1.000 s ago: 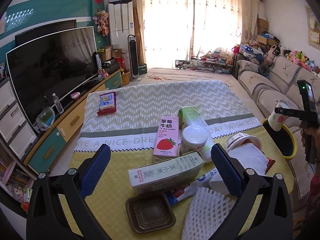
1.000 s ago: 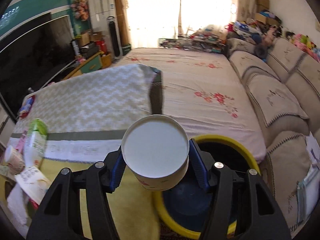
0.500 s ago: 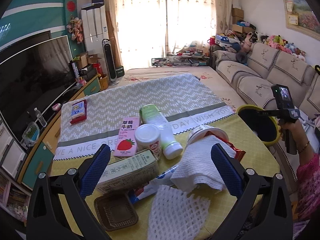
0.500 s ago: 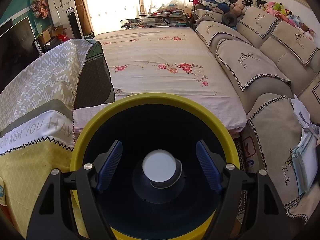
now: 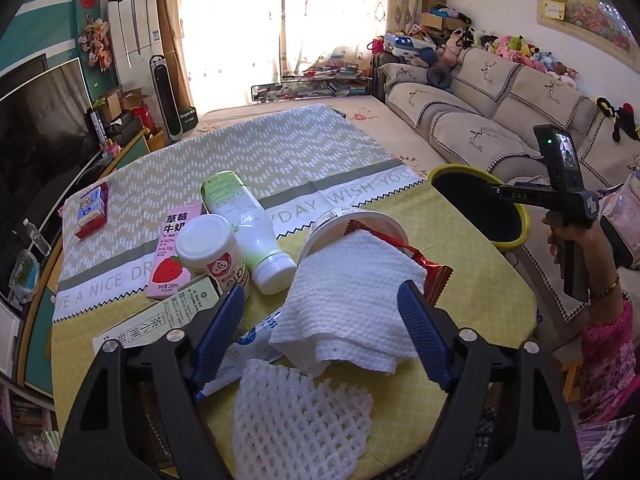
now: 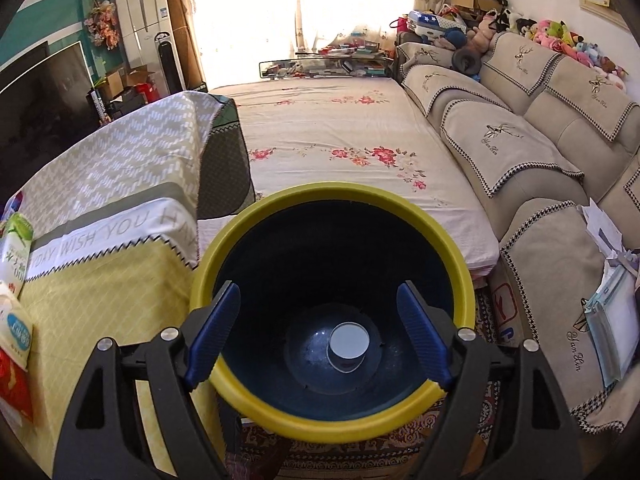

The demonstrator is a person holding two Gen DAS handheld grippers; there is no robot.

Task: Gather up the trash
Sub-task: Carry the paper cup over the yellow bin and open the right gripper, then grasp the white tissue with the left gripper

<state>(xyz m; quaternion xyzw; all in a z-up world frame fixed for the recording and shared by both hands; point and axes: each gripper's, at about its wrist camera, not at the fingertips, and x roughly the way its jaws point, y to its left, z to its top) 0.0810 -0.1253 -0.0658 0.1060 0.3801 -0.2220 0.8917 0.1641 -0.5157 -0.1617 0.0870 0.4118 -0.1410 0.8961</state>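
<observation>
The left gripper (image 5: 320, 322) hangs over the cluttered near end of the table (image 5: 472, 264), tilted down at a folded white paper towel (image 5: 352, 304) that lies between its blue pads without touching either; its jaws have just been closing a little, yet they stand apart with nothing gripped. The towel drapes over the mouth of a tipped paper tub (image 5: 344, 224), with a red wrapper (image 5: 434, 276) poking out beside it. To the left sit a white bottle with a green label (image 5: 244, 224) lying on its side, an upright white jar (image 5: 212, 252), a pink strawberry milk carton (image 5: 170, 256) and a long tea box (image 5: 160, 320); a white foam net (image 5: 296, 420) lies nearest the camera. The right gripper (image 6: 320, 334) is held over the yellow-rimmed bin (image 6: 460, 264) that stands just beside the table's edge — its jaws have just been opening and are wide, with nothing between the pads. Down at the bottom of the bin's dark inside lies a white paper cup (image 6: 348, 344), well clear of the pads. In the left view the person's right hand (image 5: 568, 240) grips the handle of that tool above the bin's rim — a pink sleeve (image 5: 608, 356) shows below the wrist.
</observation>
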